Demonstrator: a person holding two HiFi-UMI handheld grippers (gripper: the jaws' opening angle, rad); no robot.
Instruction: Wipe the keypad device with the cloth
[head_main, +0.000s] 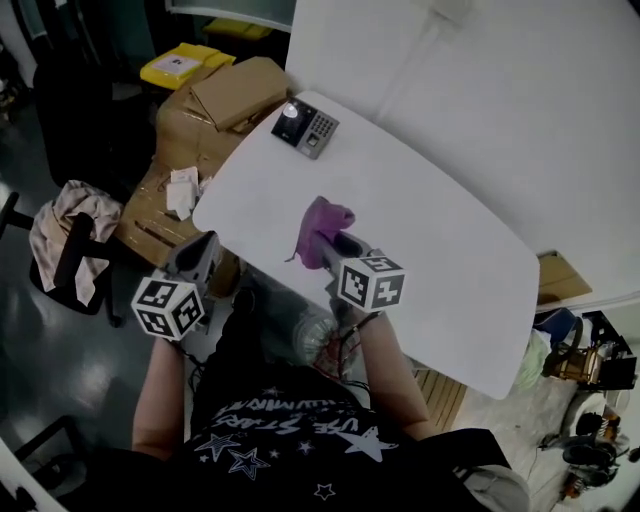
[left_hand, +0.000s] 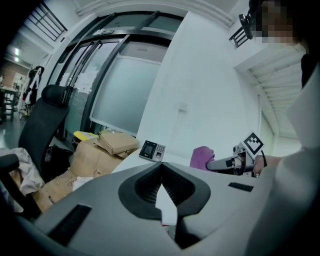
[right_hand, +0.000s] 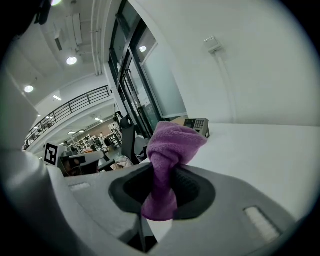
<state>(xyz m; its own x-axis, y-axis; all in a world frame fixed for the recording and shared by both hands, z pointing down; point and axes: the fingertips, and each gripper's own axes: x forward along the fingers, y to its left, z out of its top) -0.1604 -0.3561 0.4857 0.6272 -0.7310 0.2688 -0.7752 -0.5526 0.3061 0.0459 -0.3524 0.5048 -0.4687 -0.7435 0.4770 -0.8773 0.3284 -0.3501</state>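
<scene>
The right gripper (head_main: 328, 252) fingers clamp the purple cloth (head_main: 322, 225) above mid-worktop (head_main: 440, 240). The keypad device (head_main: 305, 125) sits at the worktop's far corner, bare surface between. The left gripper (head_main: 203, 243), fingers together, hangs off the worktop's near edge.

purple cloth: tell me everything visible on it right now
The purple fuzzy cloth is soft-looking, terry-like, bunched into a crumpled wad. The right hand-held gripper is shut on its middle: a rounded lump bulges past the jaws, a shorter tail hangs behind them. In the head view it is held over the white table, near side, well apart from the grey keypad device at the far corner. Contact with the tabletop can't be told.
</scene>
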